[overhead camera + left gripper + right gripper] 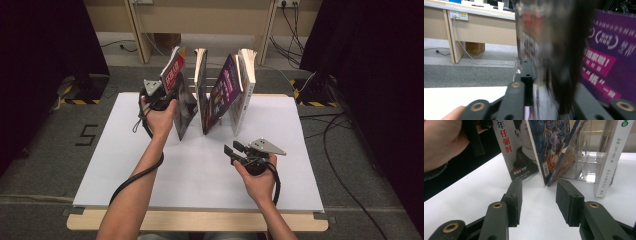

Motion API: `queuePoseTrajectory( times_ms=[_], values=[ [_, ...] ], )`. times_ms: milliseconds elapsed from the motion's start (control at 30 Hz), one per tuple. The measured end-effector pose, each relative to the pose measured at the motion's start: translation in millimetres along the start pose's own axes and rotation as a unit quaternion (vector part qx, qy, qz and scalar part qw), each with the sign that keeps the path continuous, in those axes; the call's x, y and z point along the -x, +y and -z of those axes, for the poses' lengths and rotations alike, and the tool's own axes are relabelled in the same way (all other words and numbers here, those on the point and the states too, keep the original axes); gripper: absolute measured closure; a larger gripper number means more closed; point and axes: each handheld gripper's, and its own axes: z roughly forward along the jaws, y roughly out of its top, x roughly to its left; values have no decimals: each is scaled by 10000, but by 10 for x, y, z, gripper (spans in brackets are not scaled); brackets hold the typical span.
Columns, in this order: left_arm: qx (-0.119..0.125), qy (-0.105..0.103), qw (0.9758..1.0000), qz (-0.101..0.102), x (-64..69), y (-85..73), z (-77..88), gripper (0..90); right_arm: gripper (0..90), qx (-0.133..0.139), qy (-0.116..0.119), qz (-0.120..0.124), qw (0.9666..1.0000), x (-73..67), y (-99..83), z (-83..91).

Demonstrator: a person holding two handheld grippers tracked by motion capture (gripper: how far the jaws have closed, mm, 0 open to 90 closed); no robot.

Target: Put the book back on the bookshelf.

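- While my left gripper [165,97] works the red book [173,75] at the left end of the row, my right gripper [233,148] idles over the white board [200,170], well short of the books.
- Left jaws: the red book sits between them, one jaw on each cover. The left gripper view is too blurred to say whether the pads press on it, so I can't tell if it's gripped or let go.
- Why this hold, as I judge it: straddling the book near its front edge keeps it upright while it goes into or comes out of its slot.
- Right jaws: spread apart, nothing between them, pointed at the row. Looks like a standby spot, close enough to steady a neighbour if one tips.
- Container: a clear rack [589,162] at the far side of the board, with dividers.
- Contents: four books standing on edge, namely the red book, a pale-edged one [201,75], a purple book [225,87] and a white-spined book [246,85].
- The middle ones lean on each other in a V; the white-spined book stands nearly upright at the right end.
- Which divider holds which book I can't make out.
- Risk: leaning books may slide if the red one gets nudged.
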Motion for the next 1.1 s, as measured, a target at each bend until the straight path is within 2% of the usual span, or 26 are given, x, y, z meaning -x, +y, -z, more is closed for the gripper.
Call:
queuePoseTrajectory(
  times_ms=[200, 233, 433, 600, 700, 800, 867, 933, 1100],
  values=[
    [-71, -7, 9999, 94, -11, 76, 28, 678, 571, -15, 1, 12, 10000, -10, -3, -4],
    [-84, -25, 9998, 189, -15, 98, 34, 659, 572, -12, 3, 16, 10000, -7, -4, -6],
    [-68, -27, 9997, 234, 9, 192, 32, 602, 571, -29, 7, -9, 10000, -3, -8, -11],
    [-251, 64, 9993, 274, 14, 248, -28, 574, 571, -29, 16, -10, 10000, -5, -3, -5],
    [-393, 145, 9984, 383, -5, 262, -69, 610, 570, -41, 19, -19, 10000, -4, -4, -6],
    [-563, 173, 9970, 500, -14, 271, -97, 687, 569, -59, 20, -22, 10000, -2, -7, -9],
    [-581, 262, 9968, 483, -11, 282, -97, 746, 569, -72, 16, -1, 10000, 2, -10, -12],
    [-588, 239, 9968, 494, -1, 291, -97, 804, 569, -77, 25, -29, 10000, -5, -14, -16],
    [-539, 261, 9974, 405, 26, 278, -81, 853, 569, -58, 19, -18, 10000, -7, -12, -13]
  ],
)
